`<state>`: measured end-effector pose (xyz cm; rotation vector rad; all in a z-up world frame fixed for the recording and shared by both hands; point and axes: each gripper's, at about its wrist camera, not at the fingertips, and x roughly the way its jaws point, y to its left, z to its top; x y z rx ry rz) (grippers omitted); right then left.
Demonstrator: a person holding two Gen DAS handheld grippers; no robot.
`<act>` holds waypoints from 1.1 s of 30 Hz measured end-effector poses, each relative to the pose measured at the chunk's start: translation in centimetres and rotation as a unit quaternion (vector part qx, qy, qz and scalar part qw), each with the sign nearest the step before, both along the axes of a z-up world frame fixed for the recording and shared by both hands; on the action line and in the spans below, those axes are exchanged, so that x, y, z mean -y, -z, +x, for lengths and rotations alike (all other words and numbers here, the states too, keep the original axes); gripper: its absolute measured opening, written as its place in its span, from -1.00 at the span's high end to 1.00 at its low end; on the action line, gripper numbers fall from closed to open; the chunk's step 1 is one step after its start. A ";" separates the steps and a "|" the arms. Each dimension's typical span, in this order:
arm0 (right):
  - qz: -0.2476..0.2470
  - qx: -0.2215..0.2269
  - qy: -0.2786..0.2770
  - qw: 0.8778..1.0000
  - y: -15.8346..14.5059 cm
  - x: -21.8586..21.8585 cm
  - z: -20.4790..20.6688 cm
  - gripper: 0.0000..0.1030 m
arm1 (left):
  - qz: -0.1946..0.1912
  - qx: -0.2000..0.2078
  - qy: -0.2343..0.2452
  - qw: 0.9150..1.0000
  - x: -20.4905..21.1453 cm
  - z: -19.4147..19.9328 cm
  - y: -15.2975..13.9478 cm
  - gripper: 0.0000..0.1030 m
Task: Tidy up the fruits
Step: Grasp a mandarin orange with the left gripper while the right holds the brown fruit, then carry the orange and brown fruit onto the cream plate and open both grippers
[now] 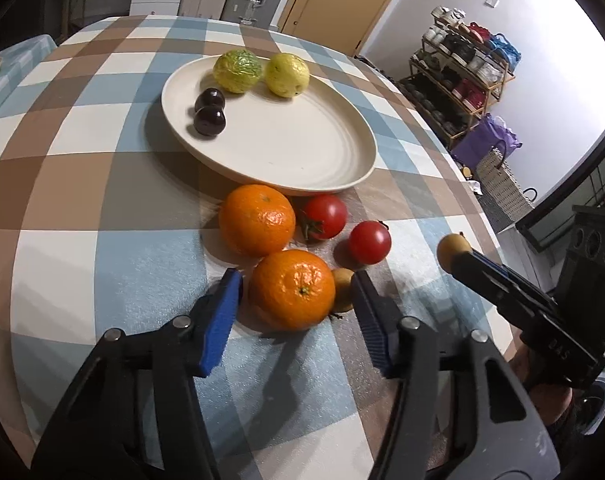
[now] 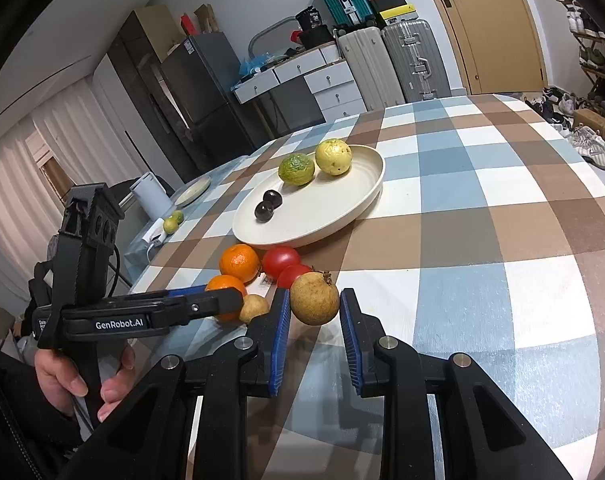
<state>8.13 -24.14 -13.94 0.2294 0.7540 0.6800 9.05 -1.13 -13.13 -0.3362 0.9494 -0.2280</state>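
Observation:
A cream plate (image 1: 302, 148) (image 2: 342, 208) holds a green fruit (image 1: 237, 71), a yellow fruit (image 1: 287, 75) and two dark plums (image 1: 209, 120). In front of it lie two oranges (image 1: 256, 219) (image 1: 291, 289), two tomatoes (image 1: 325, 216) (image 1: 369, 241) and a small brown fruit (image 1: 343, 289). My left gripper (image 1: 296, 300) is open, its blue pads on either side of the near orange. My right gripper (image 2: 314, 312) is shut on a brown round fruit (image 2: 314, 298) (image 1: 452, 249), held just above the cloth.
The table has a checked blue, brown and white cloth (image 2: 482, 220). A second small plate (image 2: 192, 194), a white jug (image 2: 150, 196) and green fruits (image 2: 170, 224) sit at the far left. Suitcases, drawers and a shoe rack (image 1: 462, 68) stand around the table.

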 end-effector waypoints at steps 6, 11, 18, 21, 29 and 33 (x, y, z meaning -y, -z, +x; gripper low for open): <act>-0.006 0.000 0.000 1.000 -0.1 -0.5 0.2 0.51 | -0.002 -0.003 0.007 1.000 -0.3 0.1 0.0 0.24; -0.013 0.002 0.001 1.000 -0.5 -1.1 0.3 0.51 | -0.020 0.001 0.013 1.000 -0.9 0.0 0.2 0.25; -0.027 0.005 -0.003 1.000 -1.1 -2.5 0.4 0.50 | -0.035 0.002 0.021 0.999 -1.6 -0.3 0.4 0.25; -0.029 0.010 0.000 1.000 -1.3 -3.0 0.7 0.51 | -0.042 0.003 0.024 0.999 -1.8 -0.6 0.4 0.25; -0.019 0.009 0.007 1.000 -1.9 -4.1 2.6 0.51 | -0.043 0.026 0.009 0.999 -2.8 -0.9 -1.2 0.25; -0.016 0.011 0.012 1.000 -2.2 -4.6 3.6 0.51 | -0.045 0.040 -0.002 0.998 -4.1 -0.1 -2.5 0.25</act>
